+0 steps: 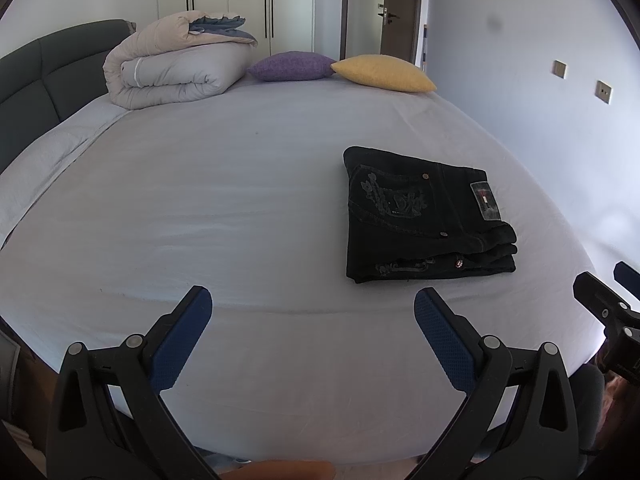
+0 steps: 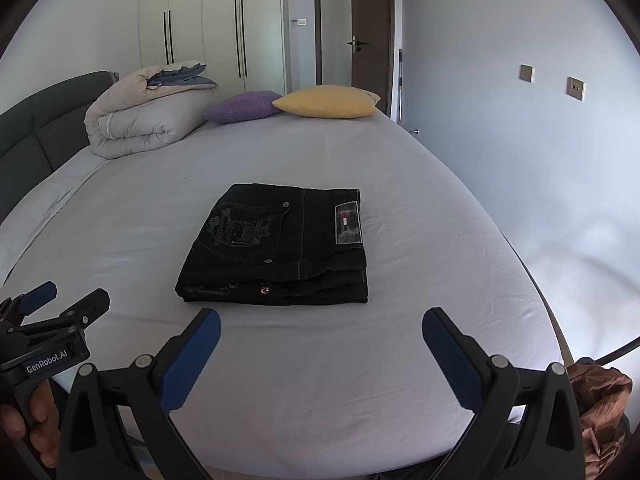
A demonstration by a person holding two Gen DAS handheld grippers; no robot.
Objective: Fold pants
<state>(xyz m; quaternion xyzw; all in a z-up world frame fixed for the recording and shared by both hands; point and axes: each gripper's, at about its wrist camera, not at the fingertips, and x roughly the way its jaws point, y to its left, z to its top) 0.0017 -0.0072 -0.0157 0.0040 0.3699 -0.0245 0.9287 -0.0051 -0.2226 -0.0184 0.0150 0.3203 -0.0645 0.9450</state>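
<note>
Black jeans (image 1: 424, 216) lie folded in a compact stack on the white bed sheet (image 1: 220, 208), back pocket embroidery and waist label facing up. In the right wrist view the pants (image 2: 280, 248) sit straight ahead, just beyond the fingertips. My left gripper (image 1: 312, 304) is open and empty, held above the near part of the bed, left of the pants. My right gripper (image 2: 320, 324) is open and empty, just short of the stack's near edge. Each gripper shows at the edge of the other's view: the left gripper (image 2: 60, 304) and the right gripper (image 1: 612, 284).
A rolled duvet (image 1: 176, 68) lies at the head of the bed by the dark headboard (image 1: 48, 76). A purple pillow (image 1: 292, 66) and a yellow pillow (image 1: 384, 74) lie at the far side. The wall (image 1: 540, 100) runs along the right. Brown fabric (image 2: 604, 404) shows at bottom right.
</note>
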